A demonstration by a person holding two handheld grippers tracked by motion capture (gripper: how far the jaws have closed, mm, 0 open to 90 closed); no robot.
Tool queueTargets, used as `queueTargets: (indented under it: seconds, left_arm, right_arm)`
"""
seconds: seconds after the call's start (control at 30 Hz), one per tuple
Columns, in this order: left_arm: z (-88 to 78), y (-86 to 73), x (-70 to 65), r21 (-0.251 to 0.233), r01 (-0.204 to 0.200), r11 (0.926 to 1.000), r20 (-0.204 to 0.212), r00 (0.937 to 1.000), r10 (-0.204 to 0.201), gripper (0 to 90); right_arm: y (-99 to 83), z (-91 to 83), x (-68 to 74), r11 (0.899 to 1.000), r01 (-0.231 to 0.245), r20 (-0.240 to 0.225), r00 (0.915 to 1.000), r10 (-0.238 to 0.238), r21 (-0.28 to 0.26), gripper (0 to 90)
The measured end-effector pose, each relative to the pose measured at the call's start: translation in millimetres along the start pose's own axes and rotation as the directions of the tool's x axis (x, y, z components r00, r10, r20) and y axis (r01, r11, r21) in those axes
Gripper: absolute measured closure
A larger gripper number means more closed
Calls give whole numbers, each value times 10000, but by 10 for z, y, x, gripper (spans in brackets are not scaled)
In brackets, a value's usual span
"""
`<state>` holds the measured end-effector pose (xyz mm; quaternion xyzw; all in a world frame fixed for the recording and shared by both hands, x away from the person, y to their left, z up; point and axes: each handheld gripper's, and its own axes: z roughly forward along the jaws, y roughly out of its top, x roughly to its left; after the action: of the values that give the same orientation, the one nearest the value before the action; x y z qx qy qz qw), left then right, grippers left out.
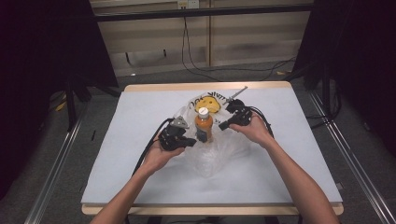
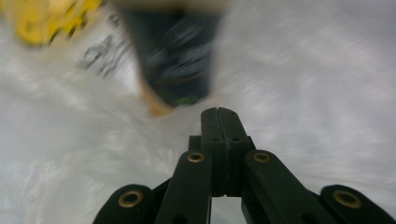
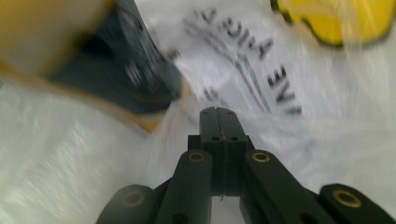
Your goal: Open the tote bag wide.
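Orange juice bottle (image 1: 204,125) is standing upright in frame centre on the plastic bag (image 1: 219,154), unbagged; left gripper (image 1: 191,142) and right gripper (image 1: 223,125) are flanking it, jaws clenched, empty.

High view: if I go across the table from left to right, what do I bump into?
Left hand → left gripper, jaws shut → orange bottle with a white cap, standing on the clear plastic bag → right gripper, jaws shut → right hand.
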<state>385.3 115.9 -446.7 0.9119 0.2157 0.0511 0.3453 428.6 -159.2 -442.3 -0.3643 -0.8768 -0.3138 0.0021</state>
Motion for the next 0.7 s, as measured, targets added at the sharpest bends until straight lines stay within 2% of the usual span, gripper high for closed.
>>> queueTargets:
  seconds: [0.03,0.07,0.1,0.17,0.2,0.23,0.27,0.3,0.33,0.37,0.4,0.47,0.5,0.6,0.7]
  left_arm:
    - [46,-50,49,-55,227,9997,-201,9995,-228,900]
    - [84,-98,94,237,343,9991,-540,9980,-330,900]
    - [91,-131,146,536,203,9984,-522,9985,-175,900]
    - [114,-202,184,330,477,9983,-669,9967,-454,900]
    - [114,-228,200,385,589,9975,-723,9958,-560,900]
    - [110,-258,204,135,819,9965,-729,9941,-807,900]
    - [93,-282,216,115,819,9966,-652,9946,-810,900]
    - [55,-296,233,445,524,9976,-715,9962,-491,900]
    - [51,-314,210,223,968,9951,-658,9933,-951,900]
    - [27,-335,221,334,764,9965,-729,9946,-738,900]
    - [15,-354,216,280,904,9955,-733,9934,-882,900]
    - [-57,-420,241,435,833,9956,-564,9951,-808,900]
    - [-79,-453,225,347,972,9947,-532,9940,-953,900]
    - [-160,-534,157,421,772,9961,-669,9950,-743,900]
    - [-218,-612,129,348,707,9969,-559,9961,-687,900]
  right_arm:
    - [-39,8,-8,10000,-21,9,10000,21,41,900]
    - [-89,22,-21,9999,-105,69,9999,105,23,900]
    - [-152,40,-49,9998,-162,61,9999,162,72,900]
    - [-250,68,-80,9999,-80,150,9999,78,134,900]
    - [-301,76,-91,9998,-123,100,9999,122,140,900]
    - [-352,83,-99,9999,-93,33,10000,92,135,900]
    - [-399,72,-104,10000,-76,-47,10000,76,-36,900]
    - [-439,53,-116,9998,-133,-131,9998,131,-112,900]
    - [-476,36,-129,9996,-184,-213,9996,180,-195,900]
    - [-508,15,-146,9995,-176,-211,9996,171,-251,900]
    - [-536,-11,-148,9994,-300,-206,9993,296,-188,900]
    - [-591,-52,-148,9995,-257,-148,9996,254,-193,900]
    - [-621,-73,-139,9996,-223,-155,9996,220,-170,900]
    - [-717,-137,-105,9997,-161,-87,9998,159,-158,900]
    - [-794,-192,-80,9998,-119,119,9999,120,-149,900]
